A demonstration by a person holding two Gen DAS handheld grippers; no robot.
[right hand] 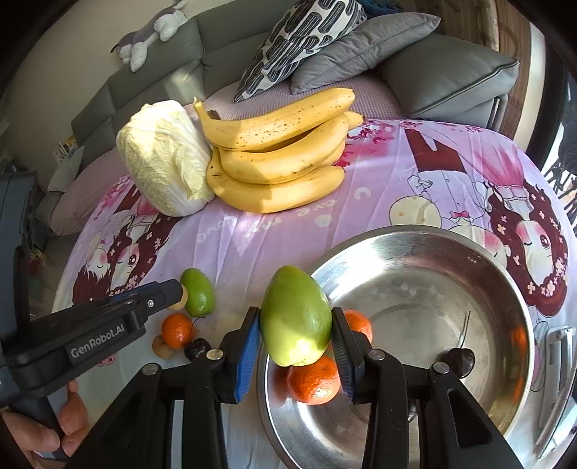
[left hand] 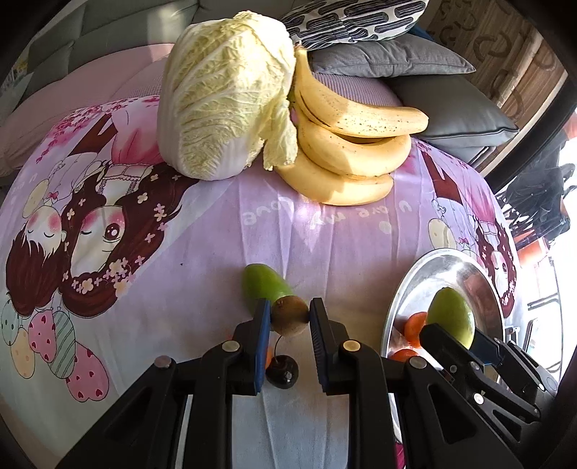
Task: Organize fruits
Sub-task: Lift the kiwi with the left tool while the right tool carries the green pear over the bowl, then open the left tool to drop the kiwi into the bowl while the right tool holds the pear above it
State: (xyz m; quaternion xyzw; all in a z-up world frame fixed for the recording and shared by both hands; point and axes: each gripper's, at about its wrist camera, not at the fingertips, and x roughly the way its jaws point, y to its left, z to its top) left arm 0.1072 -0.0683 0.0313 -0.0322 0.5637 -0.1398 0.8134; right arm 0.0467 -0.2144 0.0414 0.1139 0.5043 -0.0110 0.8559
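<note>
Fruits, catalogued view by view.

Left wrist view: the left gripper (left hand: 289,317) is clenching a brown kiwi (left hand: 289,316) between its blue pads, holding it above the pink printed cloth (left hand: 216,231). A green mango (left hand: 265,281) is lying on the cloth just beyond the kiwi, and a dark cherry (left hand: 282,371) with its stem is lying below, between the fingers. A napa cabbage (left hand: 227,97) is leaning against a bunch of bananas (left hand: 346,144) at the far side of the cloth. At right, the right gripper (left hand: 450,324) is gripping a second green mango (left hand: 450,321) over the steel bowl (left hand: 425,281), with orange tangerines partly showing under it. Pale writing on the cloth is appearing upside down; only "love" is reading with any confidence.

Right wrist view: the right gripper (right hand: 296,324) is grasping the large green mango (right hand: 296,317) sideways between its pads, over the near rim of the steel bowl (right hand: 432,252). This view alone is showing the bowl's inside: two tangerines (right hand: 313,382) under the mango and a cherry (right hand: 458,359) near the right wall. It is also showing the left gripper (right hand: 178,297) from the side, lettered "GenRobot.AI", with a person's hand (right hand: 54,433) on its grip. Beneath it, on the cloth, are lying the other green mango (right hand: 198,292), a tangerine (right hand: 176,330), a dark cherry (right hand: 196,349) and a small tan fruit (right hand: 160,347). A plush toy (right hand: 151,32) is resting on the grey sofa's back.
</note>
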